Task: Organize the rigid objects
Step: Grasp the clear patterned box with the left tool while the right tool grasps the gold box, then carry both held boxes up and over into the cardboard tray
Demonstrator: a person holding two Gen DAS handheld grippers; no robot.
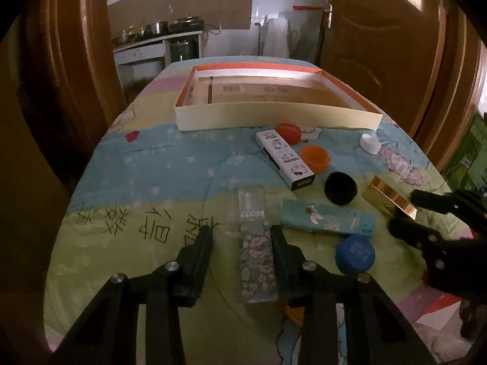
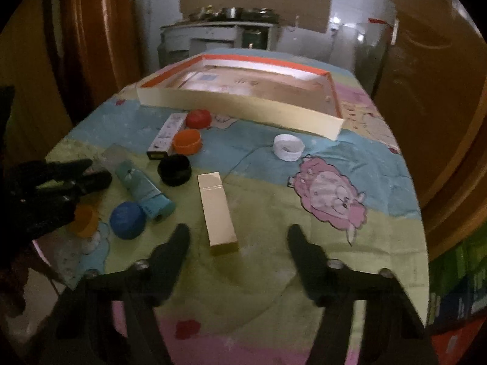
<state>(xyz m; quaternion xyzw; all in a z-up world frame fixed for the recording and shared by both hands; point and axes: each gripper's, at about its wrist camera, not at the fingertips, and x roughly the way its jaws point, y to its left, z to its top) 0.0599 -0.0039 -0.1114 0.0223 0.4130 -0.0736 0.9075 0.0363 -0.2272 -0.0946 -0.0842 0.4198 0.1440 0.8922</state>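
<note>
Fingers, left: fingers of the left gripper stood apart, straddling the clear GLOSS box; contact with either side could not be told.
Fingers, right: right gripper stood wide apart above the table, holding nothing.
Writing: "GLOSS" read on the clear box; large handwritten characters marked the cloth at 9 o'clock of it.
Gold box: gold box lay between the right fingers' tips, nearer the left one, pointing toward 12 o'clock.
Neighbours: teal box and blue cap lay at 3 o'clock of the GLOSS box; black cap, orange cap and cartoon-printed box toward 1 o'clock.
Tray: open tray sat at 12 o'clock.
Room: bare cloth lay at 9 o'clock of the left gripper.
</note>
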